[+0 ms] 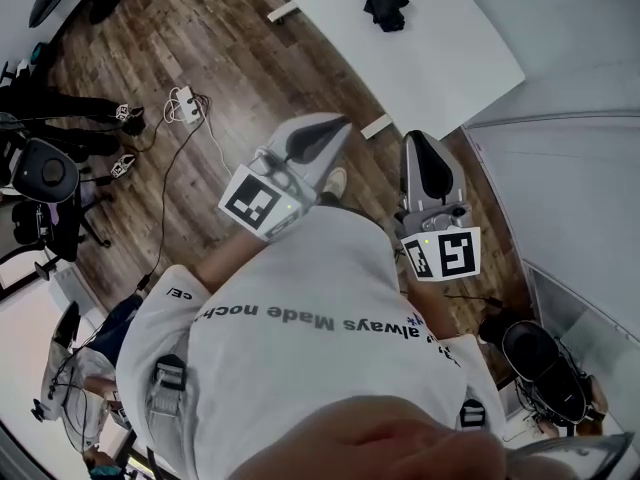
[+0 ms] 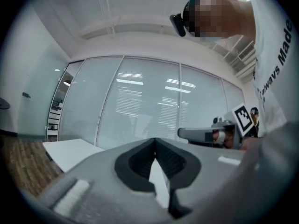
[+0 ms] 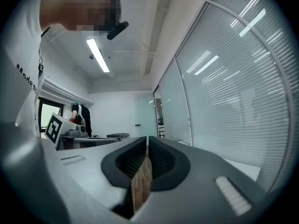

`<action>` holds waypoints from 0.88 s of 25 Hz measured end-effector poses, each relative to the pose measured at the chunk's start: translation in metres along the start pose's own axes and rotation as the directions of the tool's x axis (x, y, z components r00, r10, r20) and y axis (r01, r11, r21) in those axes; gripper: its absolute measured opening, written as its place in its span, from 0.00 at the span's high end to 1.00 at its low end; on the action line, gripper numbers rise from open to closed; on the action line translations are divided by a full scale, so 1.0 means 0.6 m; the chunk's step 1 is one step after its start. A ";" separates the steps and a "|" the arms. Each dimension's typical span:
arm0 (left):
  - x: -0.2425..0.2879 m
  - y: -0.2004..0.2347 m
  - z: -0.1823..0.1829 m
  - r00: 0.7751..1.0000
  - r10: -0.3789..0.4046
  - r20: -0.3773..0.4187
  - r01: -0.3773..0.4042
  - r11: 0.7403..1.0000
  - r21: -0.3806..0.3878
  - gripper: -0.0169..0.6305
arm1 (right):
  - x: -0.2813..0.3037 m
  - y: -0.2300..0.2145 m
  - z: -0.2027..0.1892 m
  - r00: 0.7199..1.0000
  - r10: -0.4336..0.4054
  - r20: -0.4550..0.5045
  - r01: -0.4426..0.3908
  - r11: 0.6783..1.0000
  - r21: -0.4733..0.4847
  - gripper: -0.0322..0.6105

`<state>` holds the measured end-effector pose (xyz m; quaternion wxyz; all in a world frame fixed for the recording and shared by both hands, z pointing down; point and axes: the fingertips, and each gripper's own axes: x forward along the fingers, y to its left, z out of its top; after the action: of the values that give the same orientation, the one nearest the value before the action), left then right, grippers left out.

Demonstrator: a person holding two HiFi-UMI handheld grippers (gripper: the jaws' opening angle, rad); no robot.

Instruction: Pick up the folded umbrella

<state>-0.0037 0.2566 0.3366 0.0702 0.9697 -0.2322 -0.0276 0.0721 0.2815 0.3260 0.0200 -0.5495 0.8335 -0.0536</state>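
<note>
The folded umbrella (image 1: 383,0) is black and lies on the white table (image 1: 440,58) far ahead of me in the head view. Neither gripper view shows it. I hold both grippers level at chest height above the wooden floor, well short of the table. My left gripper (image 1: 340,126) has its jaw tips touching, with nothing between them (image 2: 155,141). My right gripper (image 1: 417,138) is also shut and empty (image 3: 145,141). The left gripper view catches the right gripper (image 2: 180,133) to its right, and a corner of the table (image 2: 70,153) shows low on the left.
A power strip with cables (image 1: 182,103) lies on the wooden floor at left, near office chairs (image 1: 45,173). Another black chair (image 1: 540,363) stands at lower right. A glass partition with blinds (image 2: 140,101) runs behind the table and along my right (image 3: 233,101).
</note>
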 end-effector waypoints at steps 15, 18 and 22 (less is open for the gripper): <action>0.106 0.077 -0.008 0.999 0.042 -0.021 -0.043 0.999 -0.023 0.97 | 0.081 -0.101 -0.004 0.999 0.029 -0.024 -0.029 0.999 0.013 0.93; 0.122 0.102 -0.006 0.999 0.032 -0.016 -0.032 0.999 -0.018 0.97 | 0.109 -0.112 -0.002 0.999 0.025 -0.025 -0.025 1.000 0.009 0.93; 0.149 0.153 0.006 1.000 0.023 -0.012 -0.024 0.999 -0.028 0.97 | 0.164 -0.130 0.005 0.999 0.018 -0.026 -0.019 1.000 -0.006 0.93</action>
<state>0.0345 0.1344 0.3451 0.0854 0.9660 -0.2428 -0.0244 0.1046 0.1606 0.3341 0.0076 -0.5411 0.8389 -0.0579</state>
